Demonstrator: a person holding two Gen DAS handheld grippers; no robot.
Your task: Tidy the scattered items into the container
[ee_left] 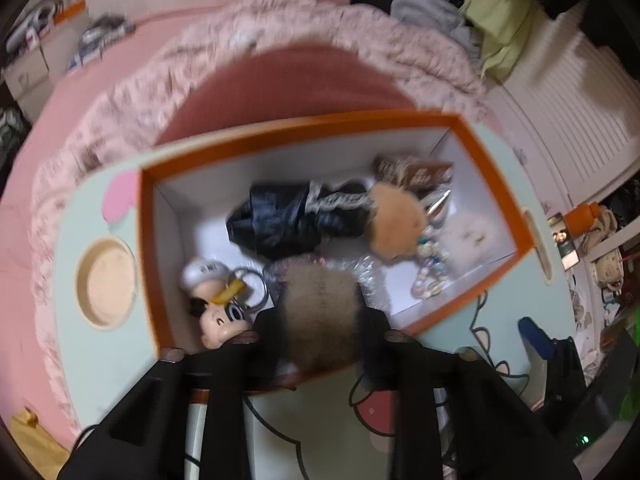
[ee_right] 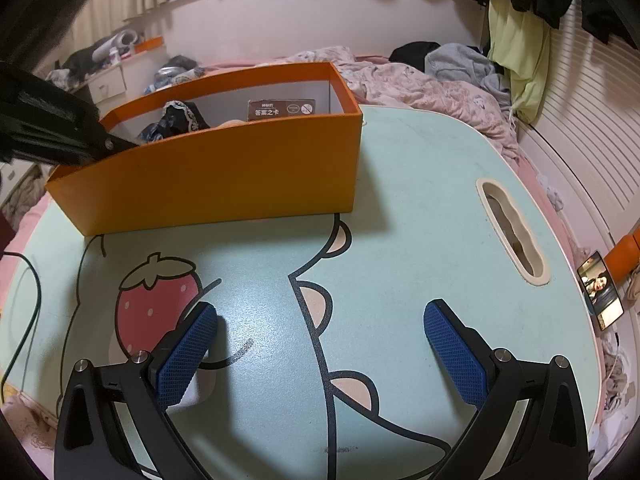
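Note:
My left gripper (ee_left: 320, 332) is shut on a brown furry pom-pom (ee_left: 320, 312) and holds it over the near edge of the orange box (ee_left: 304, 124). Inside the box lie a dark folded cloth (ee_left: 288, 216), a tan plush ball (ee_left: 394, 220), a cartoon keychain figure (ee_left: 216, 300), a bead string (ee_left: 428, 272) and a brown card pack (ee_left: 416, 170). In the right wrist view the orange box (ee_right: 224, 176) stands at the back left of the table, with the left gripper's arm (ee_right: 52, 132) reaching over its left end. My right gripper (ee_right: 320, 344) is open and empty above the table.
The mint lap table (ee_right: 420, 200) has a strawberry print (ee_right: 156, 304), a handle slot (ee_right: 512, 232) at right and a round cup recess (ee_left: 106, 282) at left. It sits on a bed with a pink quilt (ee_left: 280, 24). A phone (ee_right: 600, 292) lies off the right edge.

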